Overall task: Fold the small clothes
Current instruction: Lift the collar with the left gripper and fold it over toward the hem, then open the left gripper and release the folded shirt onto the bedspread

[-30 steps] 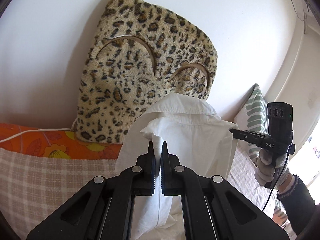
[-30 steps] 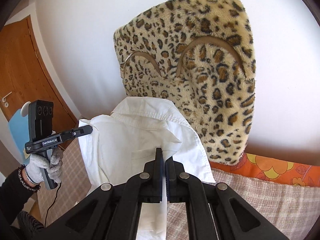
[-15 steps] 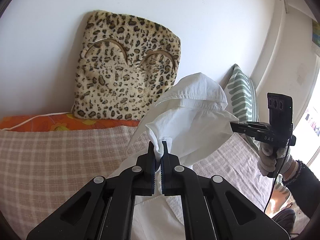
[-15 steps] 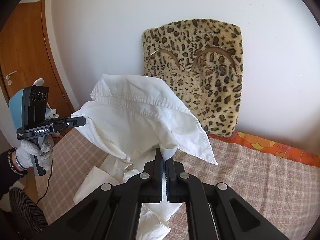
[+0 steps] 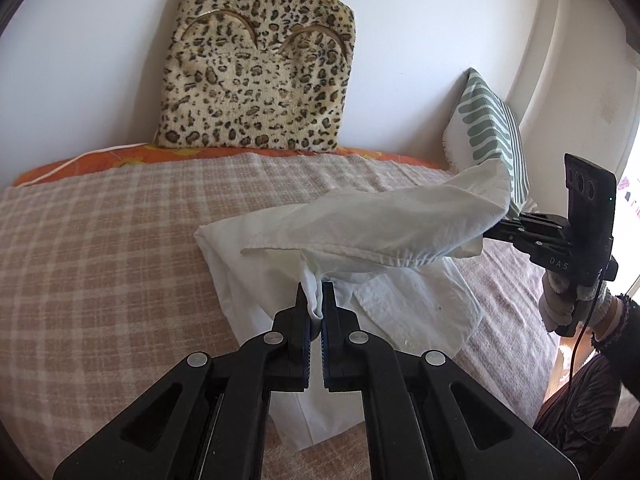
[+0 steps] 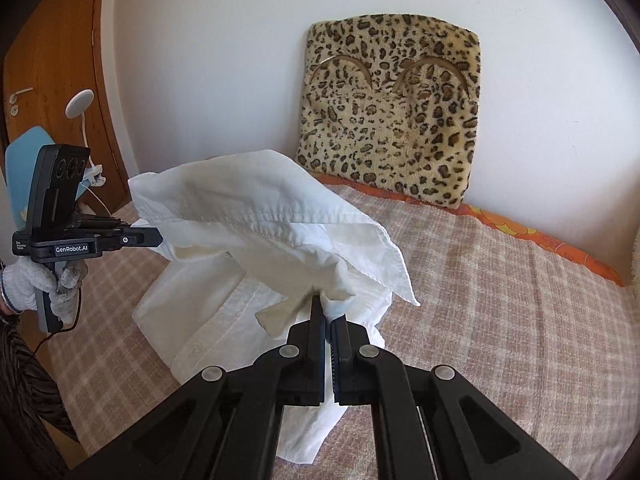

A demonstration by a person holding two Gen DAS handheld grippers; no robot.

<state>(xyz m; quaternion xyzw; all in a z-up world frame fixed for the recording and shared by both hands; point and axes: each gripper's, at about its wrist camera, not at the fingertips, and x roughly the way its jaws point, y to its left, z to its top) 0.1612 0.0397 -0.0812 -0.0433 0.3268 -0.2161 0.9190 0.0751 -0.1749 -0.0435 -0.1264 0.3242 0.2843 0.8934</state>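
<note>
White shirt (image 5: 376, 232), hanging upright a second ago, now drapes low over the bed (image 5: 100, 248); both grippers' (image 5: 315, 300) (image 6: 326, 312) jaws remain clamped on it.

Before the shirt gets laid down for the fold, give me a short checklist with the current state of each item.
1. Left gripper clamped on the white shirt: ok, fabric pinched between shut jaws.
2. Right gripper clamped on the shirt: ok, cloth bunched at its shut tips.
3. Lower part of the shirt resting on the plaid blanket: ok, it lies on the bed while the upper part hangs between the grippers.
4. Held span taut and flat: not ok, it sags and the collar flops over.
5. Landing area free: ok, the leopard-print cushion and the striped pillow stand against the wall.
6. Shirt buttoned: cannot tell.
</note>
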